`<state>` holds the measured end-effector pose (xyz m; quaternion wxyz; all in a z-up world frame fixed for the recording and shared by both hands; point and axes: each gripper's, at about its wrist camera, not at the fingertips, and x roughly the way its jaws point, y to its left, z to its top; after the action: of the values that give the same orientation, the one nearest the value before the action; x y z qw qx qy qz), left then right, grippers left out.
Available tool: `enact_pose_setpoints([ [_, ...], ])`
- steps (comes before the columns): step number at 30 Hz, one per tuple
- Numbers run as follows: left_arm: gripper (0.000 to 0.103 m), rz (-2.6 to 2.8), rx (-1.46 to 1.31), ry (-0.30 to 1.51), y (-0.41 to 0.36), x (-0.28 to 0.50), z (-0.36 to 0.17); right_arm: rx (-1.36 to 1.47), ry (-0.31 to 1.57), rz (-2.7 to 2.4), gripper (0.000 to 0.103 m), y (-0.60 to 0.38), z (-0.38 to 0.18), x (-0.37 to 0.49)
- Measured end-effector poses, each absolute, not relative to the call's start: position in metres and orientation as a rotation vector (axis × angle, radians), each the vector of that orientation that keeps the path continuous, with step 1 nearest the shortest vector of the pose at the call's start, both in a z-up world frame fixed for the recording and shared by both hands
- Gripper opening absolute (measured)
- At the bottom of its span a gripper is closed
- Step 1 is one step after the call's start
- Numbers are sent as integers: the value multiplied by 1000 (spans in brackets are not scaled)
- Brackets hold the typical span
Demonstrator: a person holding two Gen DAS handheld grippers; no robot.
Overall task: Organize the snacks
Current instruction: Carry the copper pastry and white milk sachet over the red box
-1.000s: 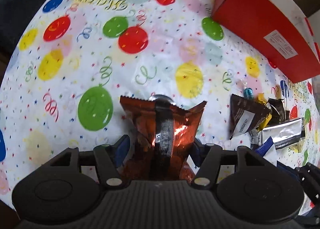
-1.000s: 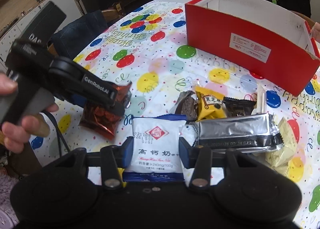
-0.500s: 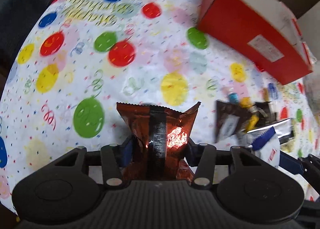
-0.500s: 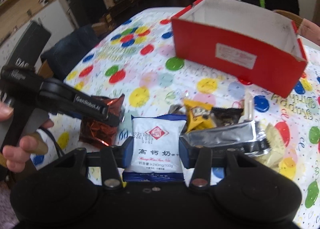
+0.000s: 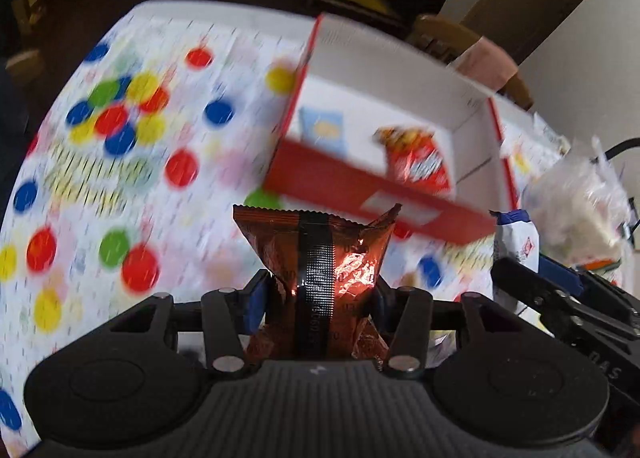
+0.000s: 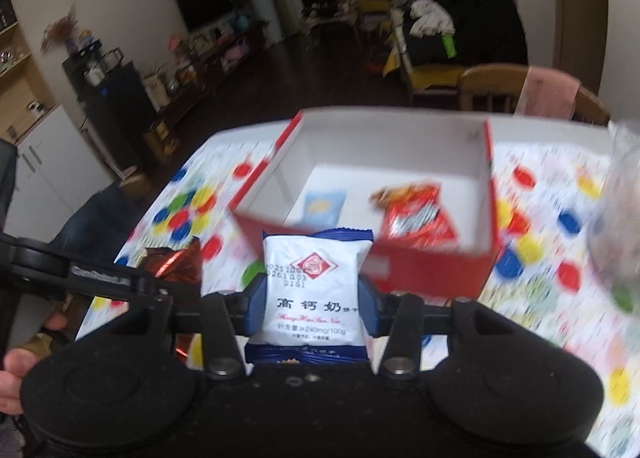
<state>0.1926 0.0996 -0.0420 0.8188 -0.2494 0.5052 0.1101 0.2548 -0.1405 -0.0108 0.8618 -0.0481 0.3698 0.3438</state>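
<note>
My left gripper (image 5: 318, 294) is shut on a brown foil snack packet (image 5: 316, 250) and holds it above the table, short of the red box (image 5: 360, 185). My right gripper (image 6: 314, 304) is shut on a white and blue milk biscuit packet (image 6: 314, 290), in front of the red box (image 6: 432, 258). The box is open and white inside; it holds a light blue packet (image 6: 322, 205) and a red packet (image 6: 416, 213). The brown packet (image 6: 174, 262) and left gripper show at the left of the right wrist view; the white packet (image 5: 516, 238) shows at the right of the left wrist view.
The table wears a balloon-print birthday cloth (image 5: 132, 185). A crinkled clear plastic bag (image 5: 576, 213) lies right of the box. A wooden chair with a pink cloth (image 6: 552, 93) stands behind the table. A dark living room lies beyond.
Both grippers have risen off the table with their packets and moved toward the red box. The views have tilted up, so the box's inside now shows.
</note>
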Motion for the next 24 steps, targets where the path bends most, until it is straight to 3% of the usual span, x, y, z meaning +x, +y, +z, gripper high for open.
enact_pose_setpoints([
  [12, 49, 259, -441, 1072, 100, 308, -14, -123, 753, 662, 45, -125, 2, 352],
  [24, 49, 298, -369, 1182, 101, 396, -59, -189, 869, 602, 45, -94, -41, 431],
])
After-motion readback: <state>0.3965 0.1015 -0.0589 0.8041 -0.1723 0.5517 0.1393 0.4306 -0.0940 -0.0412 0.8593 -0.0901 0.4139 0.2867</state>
